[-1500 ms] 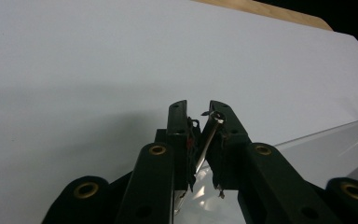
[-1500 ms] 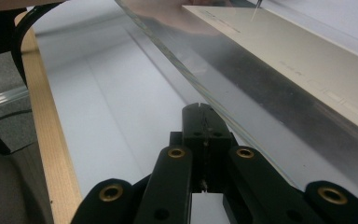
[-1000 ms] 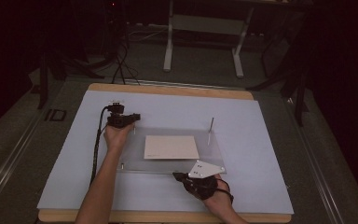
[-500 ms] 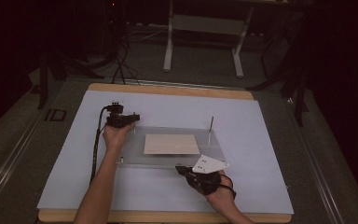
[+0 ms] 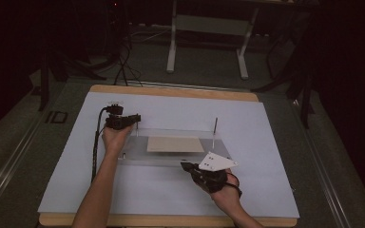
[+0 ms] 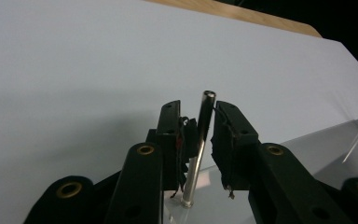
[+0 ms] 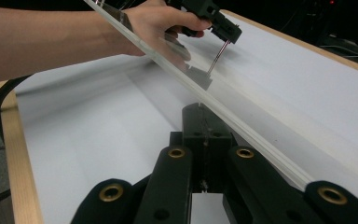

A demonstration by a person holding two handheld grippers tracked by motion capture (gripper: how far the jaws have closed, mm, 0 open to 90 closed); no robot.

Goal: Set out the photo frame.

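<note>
Although no readable writing shows anywhere, the clear acrylic plate (image 5: 171, 154) lies mid-table on the pale sheet-covered wooden table (image 5: 266, 123), its edges hard to trace, a tan card (image 5: 175, 144) on it. At 9 o'clock the left gripper (image 6: 198, 135) has just been opening; its jaws flank 1 upright steel pin (image 6: 200, 140), apparently clear of it. At 5 o'clock, the right gripper (image 7: 204, 126) pinches the plate's near edge.
</note>
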